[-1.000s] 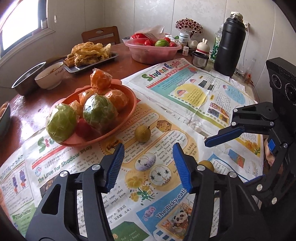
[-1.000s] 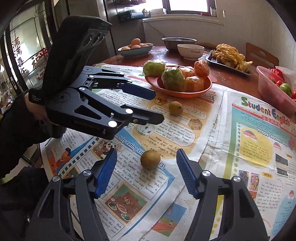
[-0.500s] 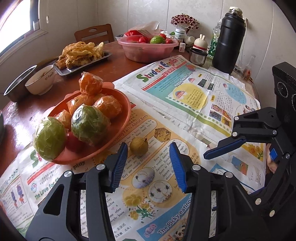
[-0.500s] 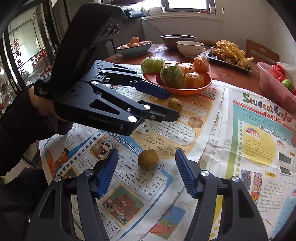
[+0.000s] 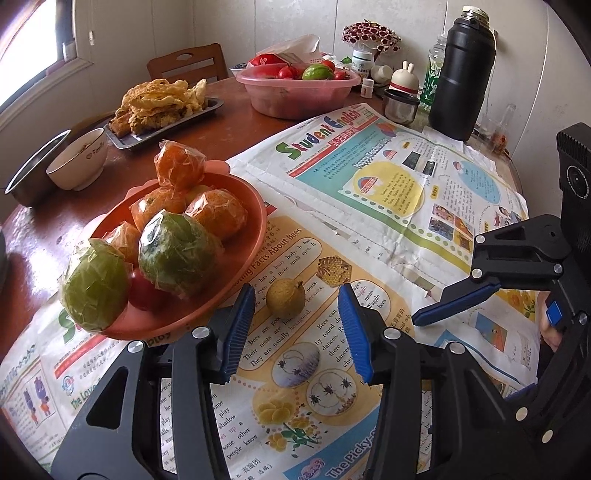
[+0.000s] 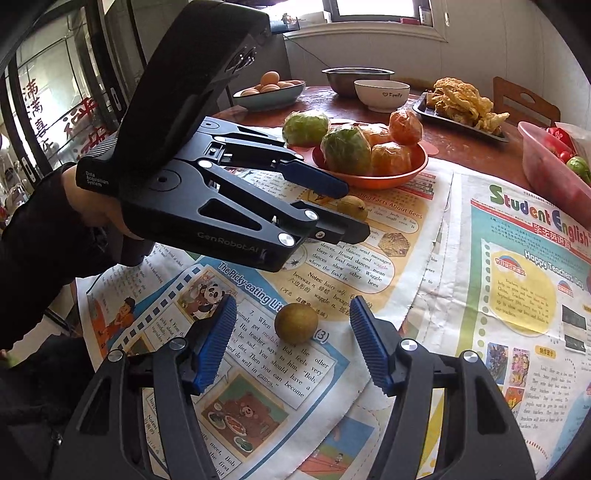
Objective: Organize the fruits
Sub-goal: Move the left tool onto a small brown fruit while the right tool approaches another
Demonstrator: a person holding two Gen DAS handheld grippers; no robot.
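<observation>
Left tool [image 5: 297, 328] moved fwd, now straddling small fruit [image 5: 285, 297], released; right tool [image 6: 291, 339] released too. Fruit prob light, hard-skinned, rolls — grip across widest part.

A round, dark brown wooden table [image 5: 92, 218] stands in the corner of a room with pale tiled walls [image 5: 258, 22]. A wooden chair [image 5: 188, 66] with a cut-out handle in its back is pushed up to the far side. Daylight comes in through a window [image 5: 29, 48] with a pale sill, and a dark-framed glass door [image 6: 48, 103] bears red Chinese characters.
</observation>
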